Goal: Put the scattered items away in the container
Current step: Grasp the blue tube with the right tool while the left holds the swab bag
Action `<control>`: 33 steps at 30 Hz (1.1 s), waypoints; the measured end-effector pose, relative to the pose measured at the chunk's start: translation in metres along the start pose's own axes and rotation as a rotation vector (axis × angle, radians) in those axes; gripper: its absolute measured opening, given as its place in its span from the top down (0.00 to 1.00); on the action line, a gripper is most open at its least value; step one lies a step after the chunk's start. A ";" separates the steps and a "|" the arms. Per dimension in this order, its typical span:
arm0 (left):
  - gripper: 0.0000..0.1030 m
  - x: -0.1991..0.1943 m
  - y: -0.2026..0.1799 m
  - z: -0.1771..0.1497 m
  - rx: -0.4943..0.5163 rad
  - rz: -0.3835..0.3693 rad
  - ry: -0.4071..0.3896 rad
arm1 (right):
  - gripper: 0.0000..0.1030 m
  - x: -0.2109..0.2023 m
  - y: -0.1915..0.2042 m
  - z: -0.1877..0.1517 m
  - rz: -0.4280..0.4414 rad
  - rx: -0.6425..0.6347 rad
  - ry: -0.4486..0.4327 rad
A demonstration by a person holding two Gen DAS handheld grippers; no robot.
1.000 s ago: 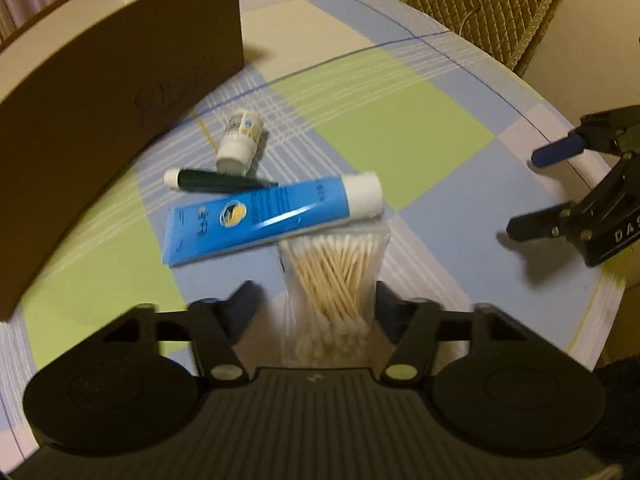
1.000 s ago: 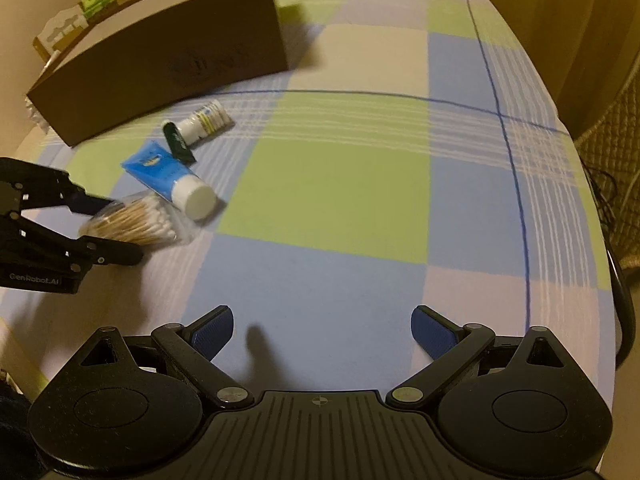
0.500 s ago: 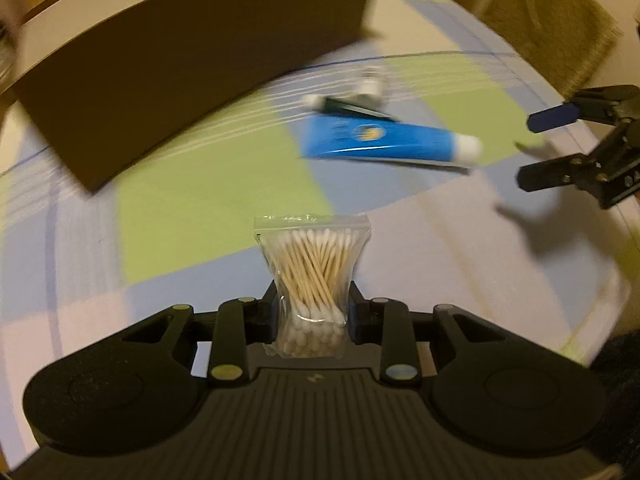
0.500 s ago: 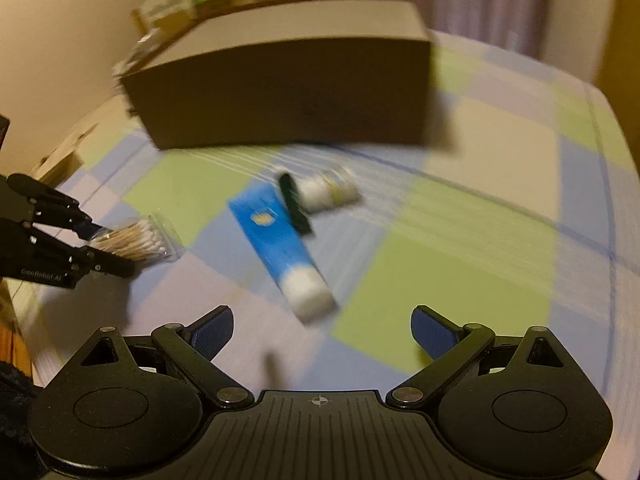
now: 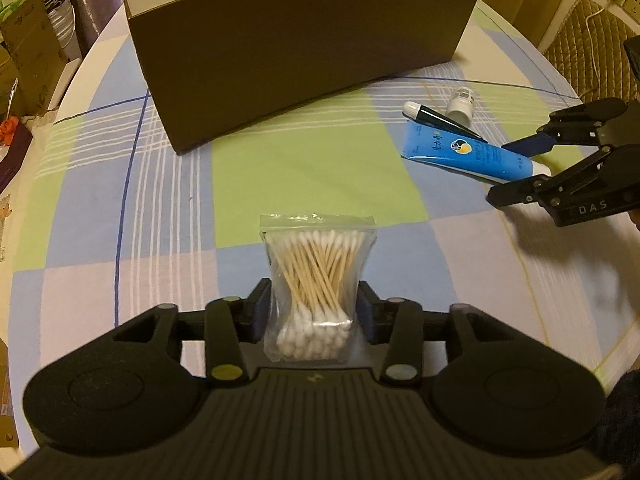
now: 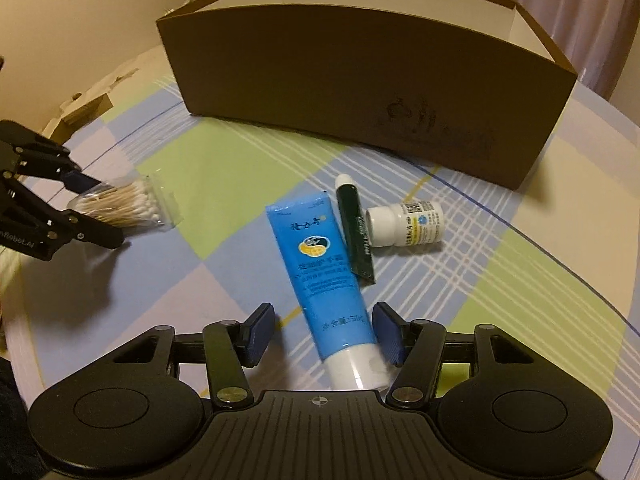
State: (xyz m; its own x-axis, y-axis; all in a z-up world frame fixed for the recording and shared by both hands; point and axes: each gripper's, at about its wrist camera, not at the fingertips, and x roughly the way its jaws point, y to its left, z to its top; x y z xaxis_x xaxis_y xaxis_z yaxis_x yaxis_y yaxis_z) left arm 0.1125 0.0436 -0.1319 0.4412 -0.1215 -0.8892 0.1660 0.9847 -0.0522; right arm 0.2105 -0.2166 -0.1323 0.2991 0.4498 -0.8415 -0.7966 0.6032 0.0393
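Two grippers busy here: my left gripper is clamped on the cotton swab bag above the tabletop, right gripper spread wide around the blue tube, cardboard box behind.

Dim, warm yellowish indoor light, heavy fisheye warp in both views.
Soft shadows under the right gripper and beside the box on the tablecloth; slight motion smear at the far right edge (left wrist view), dark vignetted corners, centre sharp.
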 end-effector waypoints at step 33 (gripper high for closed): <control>0.78 -0.024 -0.012 -0.008 0.081 -0.007 -0.008 | 0.69 -0.038 -0.033 -0.024 0.338 0.541 -0.059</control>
State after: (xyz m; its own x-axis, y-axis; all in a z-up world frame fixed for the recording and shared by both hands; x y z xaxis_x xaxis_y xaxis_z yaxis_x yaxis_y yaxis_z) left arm 0.0929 0.0359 -0.1141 0.4464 -0.1299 -0.8854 0.2401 0.9705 -0.0214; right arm 0.2131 -0.2697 -0.1152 0.1182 0.6996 -0.7047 -0.4790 0.6618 0.5766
